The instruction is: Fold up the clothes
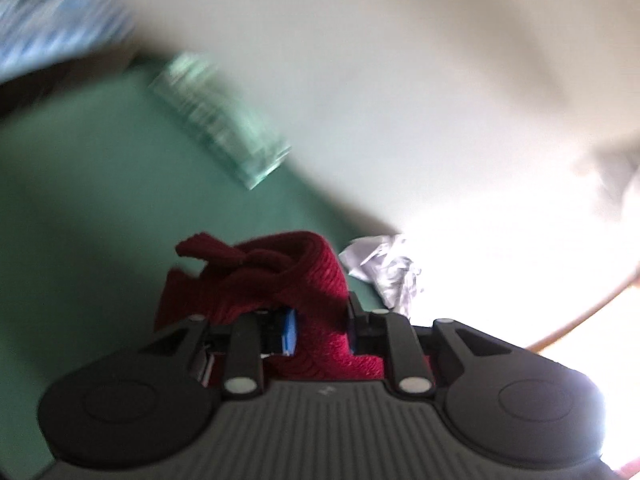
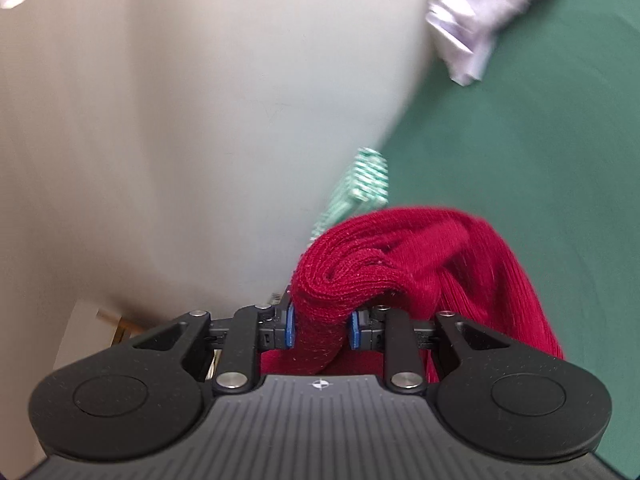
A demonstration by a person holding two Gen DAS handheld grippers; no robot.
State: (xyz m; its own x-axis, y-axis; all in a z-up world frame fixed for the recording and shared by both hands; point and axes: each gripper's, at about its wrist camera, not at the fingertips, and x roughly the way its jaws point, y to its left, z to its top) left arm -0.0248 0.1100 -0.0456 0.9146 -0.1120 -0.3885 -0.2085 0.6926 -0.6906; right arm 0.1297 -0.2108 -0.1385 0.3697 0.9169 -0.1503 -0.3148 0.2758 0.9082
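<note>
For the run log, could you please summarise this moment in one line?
left tool: shut on red knit garment | right tool: shut on it | green surface beneath

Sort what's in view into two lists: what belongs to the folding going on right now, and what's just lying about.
In the job:
- red knit garment, bunched
- left gripper, closed on it
- right gripper, closed on it

Lying about:
- green-and-white striped cloth on the green surface
- crumpled white cloth
- blue-and-white cloth, too blurred to identify
</note>
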